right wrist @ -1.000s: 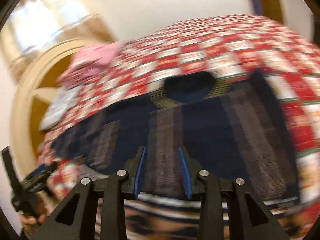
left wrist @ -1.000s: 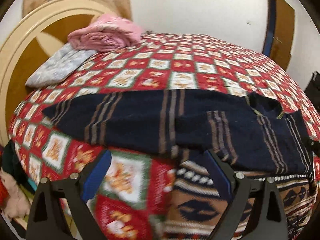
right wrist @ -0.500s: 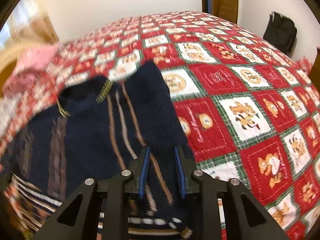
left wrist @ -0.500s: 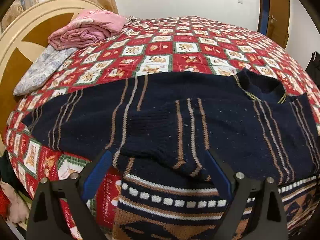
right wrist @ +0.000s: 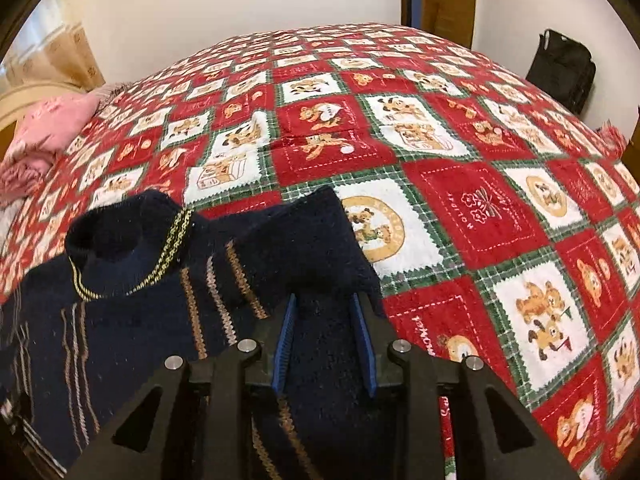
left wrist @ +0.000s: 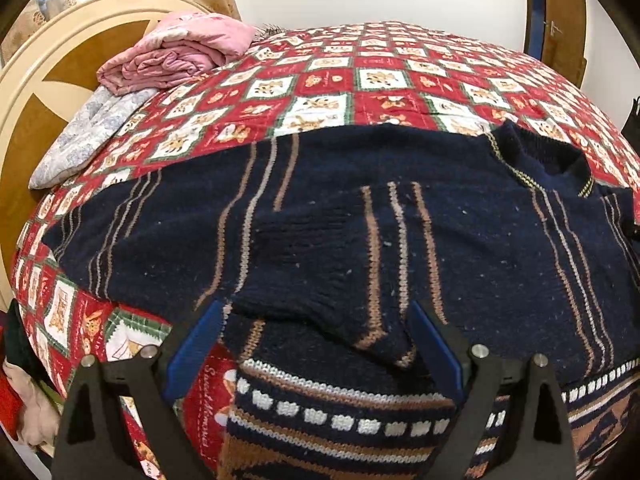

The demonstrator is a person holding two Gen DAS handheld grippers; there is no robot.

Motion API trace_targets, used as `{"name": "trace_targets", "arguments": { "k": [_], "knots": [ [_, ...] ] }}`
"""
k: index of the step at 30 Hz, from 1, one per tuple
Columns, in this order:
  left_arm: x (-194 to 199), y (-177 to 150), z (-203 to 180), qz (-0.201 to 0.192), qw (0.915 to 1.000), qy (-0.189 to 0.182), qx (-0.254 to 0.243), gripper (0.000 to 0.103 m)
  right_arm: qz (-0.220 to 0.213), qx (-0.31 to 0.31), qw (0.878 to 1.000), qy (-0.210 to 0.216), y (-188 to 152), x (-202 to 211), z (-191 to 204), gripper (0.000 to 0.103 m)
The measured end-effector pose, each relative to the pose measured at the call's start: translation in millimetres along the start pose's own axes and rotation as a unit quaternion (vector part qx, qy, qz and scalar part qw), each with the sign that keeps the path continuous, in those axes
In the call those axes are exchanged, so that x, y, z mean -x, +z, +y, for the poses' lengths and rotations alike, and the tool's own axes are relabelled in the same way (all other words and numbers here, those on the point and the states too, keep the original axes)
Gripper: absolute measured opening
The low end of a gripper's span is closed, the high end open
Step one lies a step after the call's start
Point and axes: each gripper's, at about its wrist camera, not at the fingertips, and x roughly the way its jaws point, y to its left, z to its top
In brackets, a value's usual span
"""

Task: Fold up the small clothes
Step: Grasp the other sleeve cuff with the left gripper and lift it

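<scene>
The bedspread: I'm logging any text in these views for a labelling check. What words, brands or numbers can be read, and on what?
"HOLIDAY": white stitched lettering, curved, on a red square of the red, white and green patchwork teddy-bear bedspread; likely reading.
White cursive script on red squares at the bedspread's near edge: too distorted to read.
Dark navy striped knitted sweater: no label or text visible.

Left tongs [left wrist: 316, 344], right tongs [right wrist: 325, 338]: black frames, blue pads, seemingly silver screws.

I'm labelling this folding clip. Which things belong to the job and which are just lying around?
Job: navy sweater, right gripper shut on its sleeve, left gripper open.
Lying about: pink blanket, grey pillow, black bag, patterned quilt.
</scene>
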Motion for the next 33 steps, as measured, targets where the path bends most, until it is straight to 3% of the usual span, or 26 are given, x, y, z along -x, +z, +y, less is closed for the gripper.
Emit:
{"name": "trace_targets", "arguments": {
  "k": [6,8,11,13,17,21,24,29,31,33],
  "knots": [
    [16.9,-11.6,25.6,-0.016,0.9996,-0.013,0.022,0.096,-0.008,-0.013,1.000,-0.020,-3.2,24.3,7.1,0.032],
    [21.2,-17.1,46.4,-0.023,0.9986,-0.012,0.047,0.096,-0.057,-0.026,0.998,0.013,-14.1,58.0,19.4,0.032],
    [21.9,-22.5,81.2,-0.028,0.9954,0.010,0.091,0.096,-0.110,0.003,0.991,0.076,-40.3,106.1,53.7,0.037],
    [20.1,-24.3,112.0,-0.035,0.9910,0.035,0.124,0.096,-0.119,0.030,0.985,0.119,-60.8,128.5,79.6,0.047],
    [11.2,-20.2,176.5,-0.037,0.9789,0.095,0.177,0.096,-0.121,0.052,0.976,0.171,-96.4,157.0,111.9,0.047],
    [-6.0,-8.9,242.3,-0.041,0.9639,0.113,0.238,0.096,-0.106,0.081,0.971,0.201,-129.3,173.7,136.5,0.047],
    [-25.6,-0.5,281.5,-0.046,0.9540,0.102,0.278,0.096,-0.084,0.088,0.969,0.214,-143.5,174.5,145.5,0.047],
    [-66.3,1.4,321.6,-0.016,0.9338,0.056,0.353,0.090,-0.075,0.091,0.972,0.205,-149.3,172.8,150.5,0.047],
    [-75.9,0.4,327.2,-0.012,0.9283,0.055,0.367,0.084,-0.074,0.090,0.972,0.203,-147.3,172.5,150.8,0.047],
    [-80.7,3.4,326.6,-0.017,0.9290,0.064,0.364,0.084,-0.076,0.090,0.973,0.199,-145.7,172.1,151.2,0.047]
  ]
}}
